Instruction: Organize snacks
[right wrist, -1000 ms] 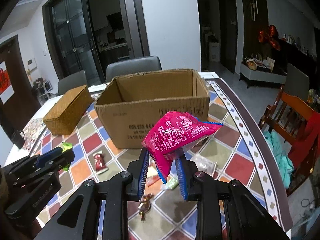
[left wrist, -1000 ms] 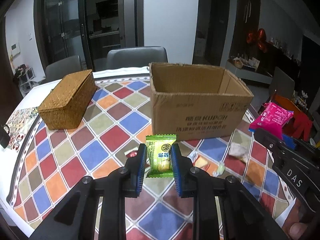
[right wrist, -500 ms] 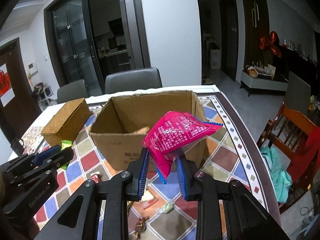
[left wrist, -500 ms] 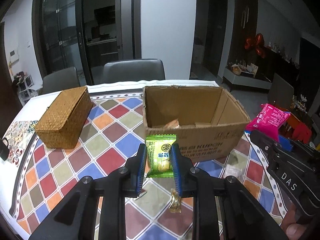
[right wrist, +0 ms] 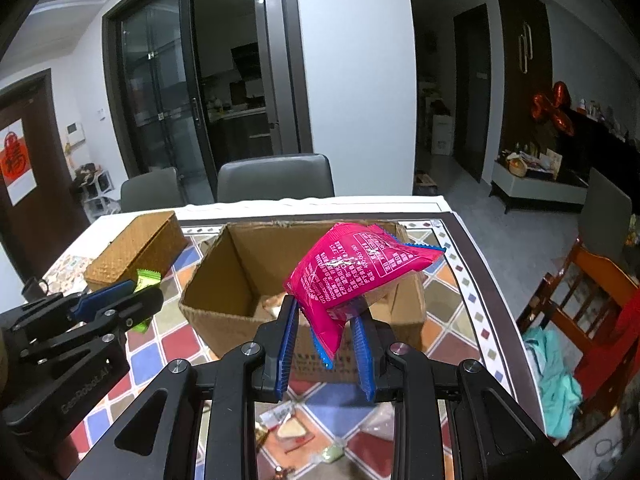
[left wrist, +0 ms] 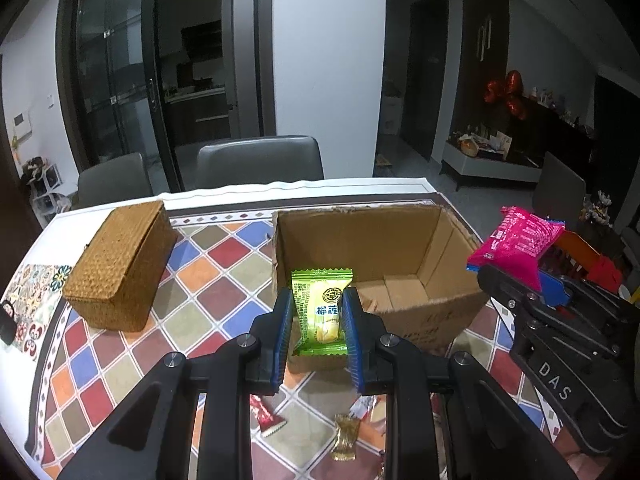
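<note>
The left tongs point(left wrist: 316, 320) are pinching a green packet point(left wrist: 322, 304) just in front of the box point(left wrist: 440, 320); the right tongs point(right wrist: 326, 332) are pinching a pink bag point(right wrist: 356, 272) over its near wall. The left view is showing the box floor and loose sweets point(left wrist: 344, 436) on the table point(left wrist: 224, 280) nearer than the box. Only the right view is showing a wooden chair point(right wrist: 592, 292) beyond the box's right side. A wicker case point(left wrist: 120, 268) is sitting left of the box.

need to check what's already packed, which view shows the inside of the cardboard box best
The left wrist view: the cardboard box lies open with most of its floor bare. In the right wrist view the pink snack bag covers much of the interior.
</note>
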`<act>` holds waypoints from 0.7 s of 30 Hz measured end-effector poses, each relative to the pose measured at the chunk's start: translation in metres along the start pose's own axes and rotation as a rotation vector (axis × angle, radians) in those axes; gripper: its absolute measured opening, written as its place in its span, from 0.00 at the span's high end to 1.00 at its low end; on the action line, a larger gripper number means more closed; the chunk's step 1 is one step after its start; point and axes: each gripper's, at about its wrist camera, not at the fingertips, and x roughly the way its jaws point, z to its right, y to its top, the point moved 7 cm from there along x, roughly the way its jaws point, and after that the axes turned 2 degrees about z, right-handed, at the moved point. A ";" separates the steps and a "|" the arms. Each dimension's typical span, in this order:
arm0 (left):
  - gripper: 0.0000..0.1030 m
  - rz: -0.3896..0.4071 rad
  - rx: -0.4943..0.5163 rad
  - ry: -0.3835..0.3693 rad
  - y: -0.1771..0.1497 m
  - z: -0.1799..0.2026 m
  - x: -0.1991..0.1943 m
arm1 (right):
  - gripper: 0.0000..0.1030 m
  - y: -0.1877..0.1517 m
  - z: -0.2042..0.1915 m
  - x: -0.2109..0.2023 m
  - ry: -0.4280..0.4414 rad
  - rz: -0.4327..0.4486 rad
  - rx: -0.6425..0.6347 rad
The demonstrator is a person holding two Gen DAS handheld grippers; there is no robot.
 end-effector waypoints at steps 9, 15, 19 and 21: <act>0.75 0.000 0.001 0.001 0.019 0.001 0.021 | 0.73 0.016 0.004 0.023 0.007 0.007 -0.016; 0.75 -0.018 -0.008 0.009 0.025 -0.003 0.041 | 0.73 0.024 0.004 0.043 0.022 -0.006 -0.023; 0.75 -0.023 -0.011 0.013 0.029 -0.005 0.054 | 0.73 0.029 0.005 0.051 0.027 -0.002 -0.029; 0.75 -0.026 -0.016 0.012 0.031 -0.006 0.059 | 0.73 0.031 0.006 0.057 0.027 -0.002 -0.035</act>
